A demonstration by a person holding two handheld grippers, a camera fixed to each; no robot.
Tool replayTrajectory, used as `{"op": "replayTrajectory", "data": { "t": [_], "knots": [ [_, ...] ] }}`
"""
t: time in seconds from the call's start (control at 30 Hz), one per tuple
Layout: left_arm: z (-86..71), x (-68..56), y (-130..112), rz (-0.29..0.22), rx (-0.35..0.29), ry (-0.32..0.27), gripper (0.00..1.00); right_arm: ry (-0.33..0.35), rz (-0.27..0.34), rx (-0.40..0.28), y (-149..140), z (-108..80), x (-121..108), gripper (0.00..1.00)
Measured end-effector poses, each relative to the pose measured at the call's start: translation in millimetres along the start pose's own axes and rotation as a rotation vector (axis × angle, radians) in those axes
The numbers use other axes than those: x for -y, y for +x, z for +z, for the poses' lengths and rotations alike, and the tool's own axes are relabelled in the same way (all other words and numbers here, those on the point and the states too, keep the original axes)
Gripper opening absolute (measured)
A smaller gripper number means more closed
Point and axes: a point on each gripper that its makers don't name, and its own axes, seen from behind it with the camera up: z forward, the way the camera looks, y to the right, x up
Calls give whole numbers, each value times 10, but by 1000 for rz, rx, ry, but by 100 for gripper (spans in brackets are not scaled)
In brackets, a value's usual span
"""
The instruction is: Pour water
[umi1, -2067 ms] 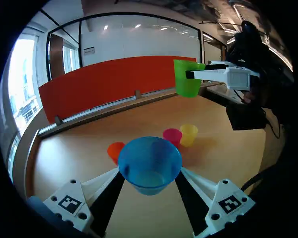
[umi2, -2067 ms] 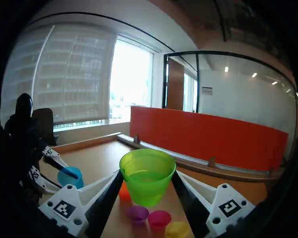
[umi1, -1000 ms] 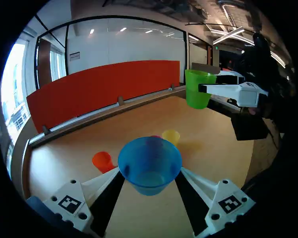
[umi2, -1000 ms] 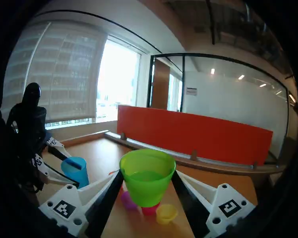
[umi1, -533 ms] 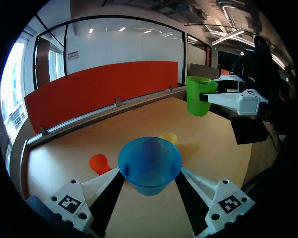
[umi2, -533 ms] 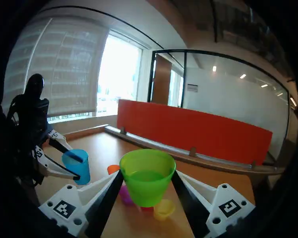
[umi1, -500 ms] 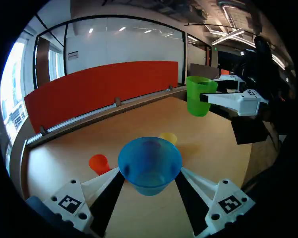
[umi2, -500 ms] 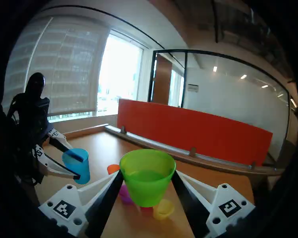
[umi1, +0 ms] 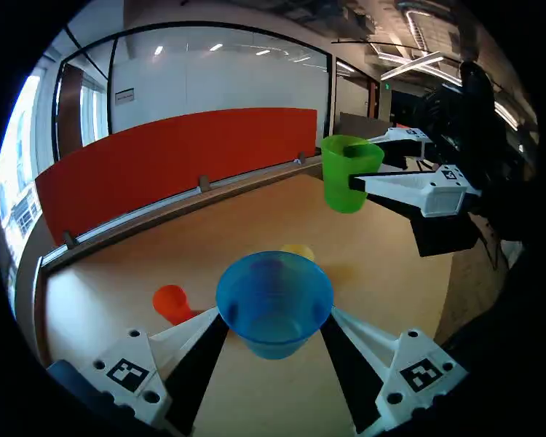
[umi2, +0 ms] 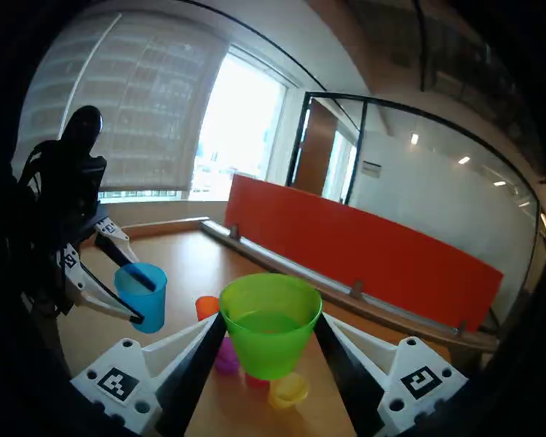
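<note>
green cup (umi2: pixel 270 331), blue cup (umi1: pixel 274 302): both upright

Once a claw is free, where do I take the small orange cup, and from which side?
Take the orange cup across its side wall just under the rim, claw level. It stands upright and narrows toward the base, so a high grip should hold. Come from its open side, away from the purple cup.

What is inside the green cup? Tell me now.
The green cup holds liquid, likely water, roughly halfway up, in the right gripper view; the cup's floor beneath cannot be made out.
</note>
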Motion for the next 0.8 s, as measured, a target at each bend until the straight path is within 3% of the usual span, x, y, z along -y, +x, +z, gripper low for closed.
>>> {"op": "replayTrajectory", "data": {
  "t": [0.27, 0.8],
  "knots": [
    [30, -117, 63, 12, 0, -37, 83, 54, -73, -3, 96, 62, 66, 89],
    [35, -220, 139, 23, -5, -62, 83, 129, -204, -27, 292, 145, 154, 89]
  ]
}}
